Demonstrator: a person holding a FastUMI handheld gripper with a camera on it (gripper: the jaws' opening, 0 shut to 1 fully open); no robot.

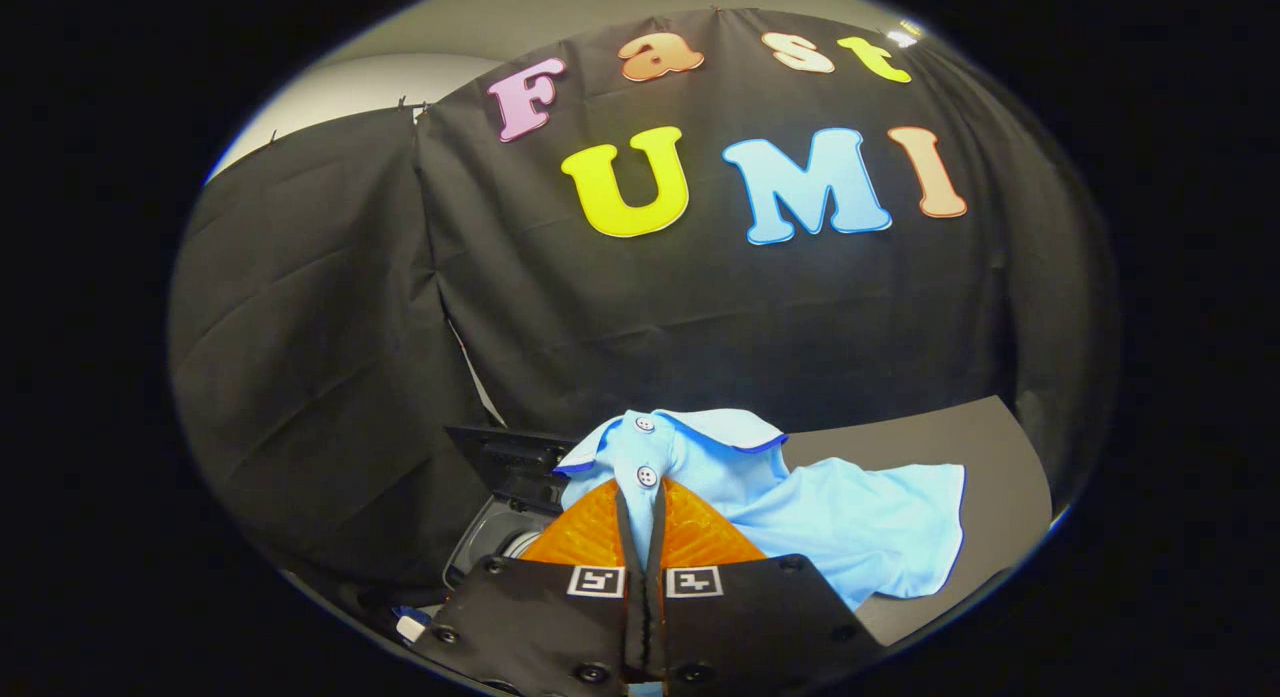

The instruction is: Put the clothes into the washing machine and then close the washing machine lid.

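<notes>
Claw (640,512) pinching the blue shirt (800,507) at its button placket.
Soft, light, floppy cloth; the thick placket holds well, washing machine (500,517) just beside.

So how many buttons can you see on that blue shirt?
2. One button sits by the collar of the blue shirt; the other button is lower on the placket, just above the gripper, whose orange fingers pinch the fabric. More may be hidden.

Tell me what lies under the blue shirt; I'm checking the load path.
The hand-held gripper pinches the blue shirt. Under its spread part lies a dark table; beside it, the washing machine. Whatever the cloth covers is hidden.
</notes>
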